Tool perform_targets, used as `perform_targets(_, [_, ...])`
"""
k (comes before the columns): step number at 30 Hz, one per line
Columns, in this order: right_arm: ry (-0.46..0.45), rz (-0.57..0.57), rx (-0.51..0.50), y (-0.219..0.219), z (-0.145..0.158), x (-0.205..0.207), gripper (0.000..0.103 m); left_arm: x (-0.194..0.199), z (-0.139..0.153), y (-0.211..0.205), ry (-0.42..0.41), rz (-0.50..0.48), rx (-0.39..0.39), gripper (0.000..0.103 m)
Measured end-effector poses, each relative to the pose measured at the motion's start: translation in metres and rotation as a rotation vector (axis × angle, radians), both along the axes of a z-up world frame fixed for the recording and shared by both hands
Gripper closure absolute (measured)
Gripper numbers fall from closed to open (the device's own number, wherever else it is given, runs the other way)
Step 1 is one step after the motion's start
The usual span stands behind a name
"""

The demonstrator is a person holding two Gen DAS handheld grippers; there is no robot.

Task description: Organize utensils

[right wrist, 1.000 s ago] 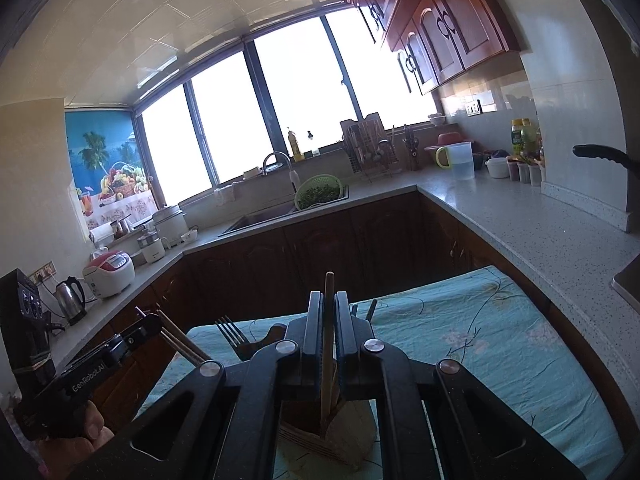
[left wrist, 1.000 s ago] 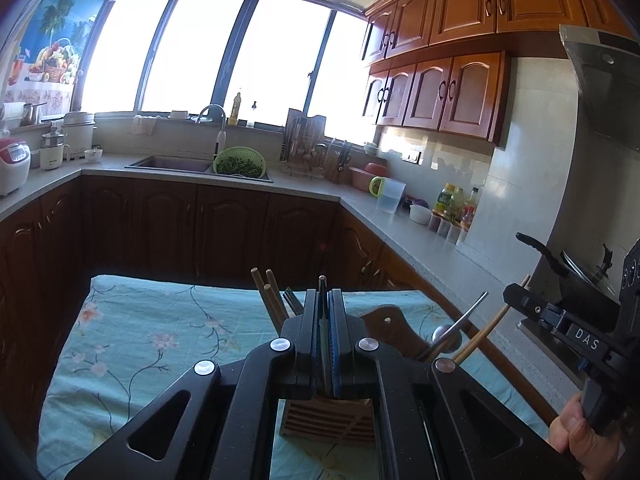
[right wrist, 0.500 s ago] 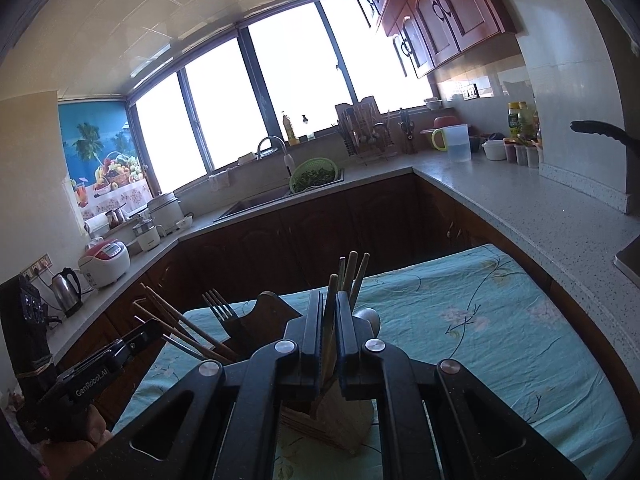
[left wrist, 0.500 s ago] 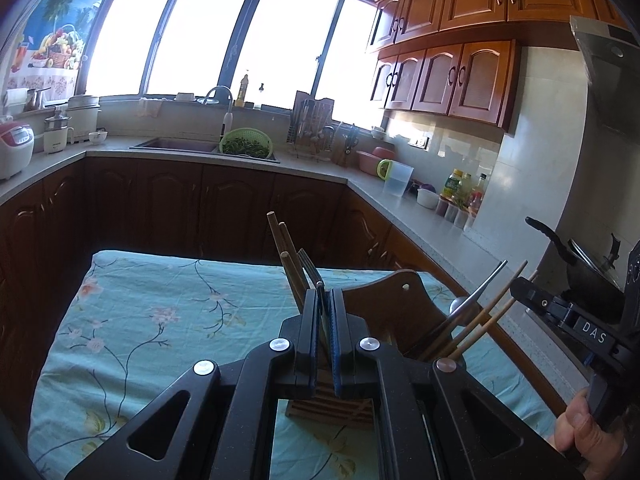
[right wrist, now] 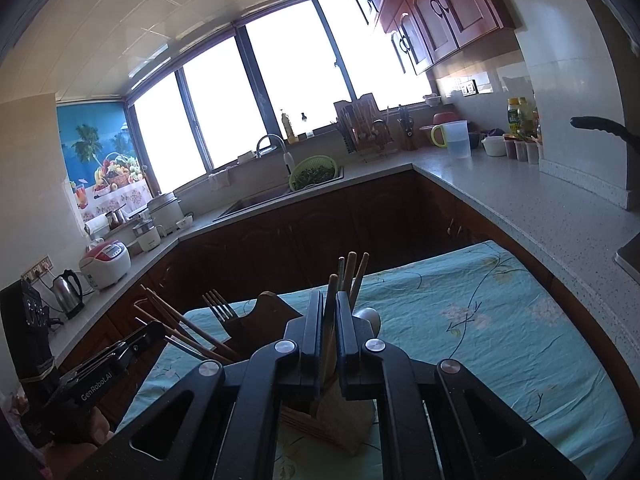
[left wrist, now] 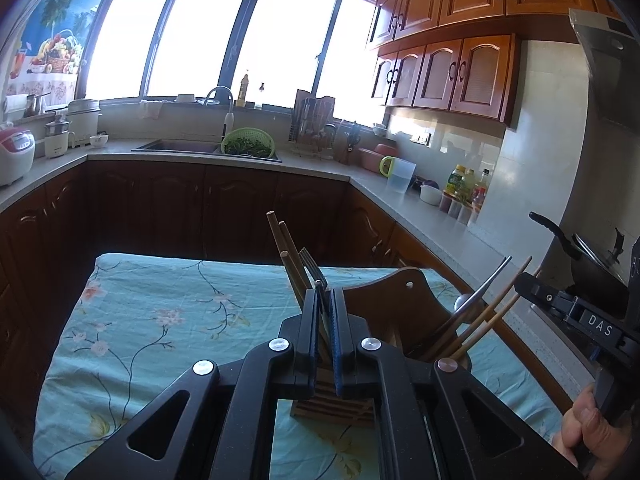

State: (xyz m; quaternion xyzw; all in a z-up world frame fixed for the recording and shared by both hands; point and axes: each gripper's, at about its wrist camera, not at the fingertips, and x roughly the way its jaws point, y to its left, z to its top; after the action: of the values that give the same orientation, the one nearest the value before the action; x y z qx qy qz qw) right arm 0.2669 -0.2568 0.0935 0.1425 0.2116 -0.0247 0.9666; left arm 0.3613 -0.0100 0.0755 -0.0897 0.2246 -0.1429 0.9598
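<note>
While both claws hover low over the cloth-covered bench (left wrist: 132, 320), the wooden utensil holder (left wrist: 394, 312) stands just ahead. The left claw (left wrist: 325, 300) is clamped on a fork (left wrist: 310, 260) beside brown chopsticks (left wrist: 282, 240). The right claw (right wrist: 329, 304) is pinched on a wooden chopstick (right wrist: 332, 284) among others. The claw bodies hide the holder's base, so its compartments are unreadable. A green colander (left wrist: 248, 142) sits at the sink behind.

Utensil holder (left wrist: 384, 320) on table (left wrist: 160, 320), just beyond left gripper (left wrist: 326, 300). Chopsticks (left wrist: 286, 256) and fork (left wrist: 310, 260) in holder's left compartment, spoon (left wrist: 480, 292) in right. Counter (left wrist: 420, 208) behind, sink (left wrist: 176, 146) far left.
</note>
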Motion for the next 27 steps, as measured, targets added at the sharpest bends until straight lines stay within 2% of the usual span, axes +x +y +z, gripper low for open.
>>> perform_targets(3, [0.007, 0.005, 0.022, -0.003, 0.000, 0.000, 0.092, 0.001, 0.002, 0.001, 0.014, 0.000, -0.004, 0.098])
perform_targets(7, [0.011, 0.005, 0.029, -0.003, 0.001, -0.004, 0.088, 0.000, 0.004, 0.001, 0.037, -0.003, -0.006, 0.091])
perform_targets(9, [0.003, 0.004, 0.031, -0.004, 0.003, -0.007, 0.072, -0.003, 0.006, 0.002, 0.035, 0.004, -0.006, 0.086])
perform_targets(11, [-0.006, -0.001, 0.031, -0.004, 0.005, -0.012, 0.063, -0.007, 0.007, 0.003, 0.032, 0.008, -0.011, 0.084])
perform_targets(14, [-0.010, -0.005, 0.036, -0.006, 0.007, -0.017, 0.061, -0.013, 0.008, 0.005, 0.036, 0.014, -0.014, 0.080])
perform_targets(15, [-0.013, -0.007, 0.037, -0.006, 0.007, -0.019, 0.057, -0.016, 0.008, 0.005, 0.038, 0.019, -0.015, 0.077])
perform_targets(17, [-0.017, -0.008, 0.039, -0.007, 0.007, -0.024, 0.052, -0.022, 0.007, 0.008, 0.035, 0.032, -0.021, 0.059])
perform_targets(19, [-0.021, -0.010, 0.044, -0.007, 0.004, -0.029, 0.043, -0.028, 0.006, 0.012, 0.033, 0.052, -0.026, 0.049])
perform_targets(21, [-0.022, -0.008, 0.057, -0.008, 0.000, -0.034, 0.028, -0.035, 0.003, 0.015, 0.040, 0.065, -0.033, 0.044])
perform_targets(22, [-0.020, -0.006, 0.063, -0.008, -0.003, -0.037, 0.025, -0.039, 0.001, 0.017, 0.044, 0.073, -0.035, 0.037])
perform_targets(24, [-0.016, -0.002, 0.077, -0.007, -0.007, -0.043, 0.010, -0.049, -0.003, 0.021, 0.055, 0.091, -0.041, 0.030])
perform_targets(27, [-0.018, 0.004, 0.091, -0.003, -0.014, -0.059, 0.005, -0.070, -0.008, 0.027, 0.065, 0.110, -0.055, 0.019])
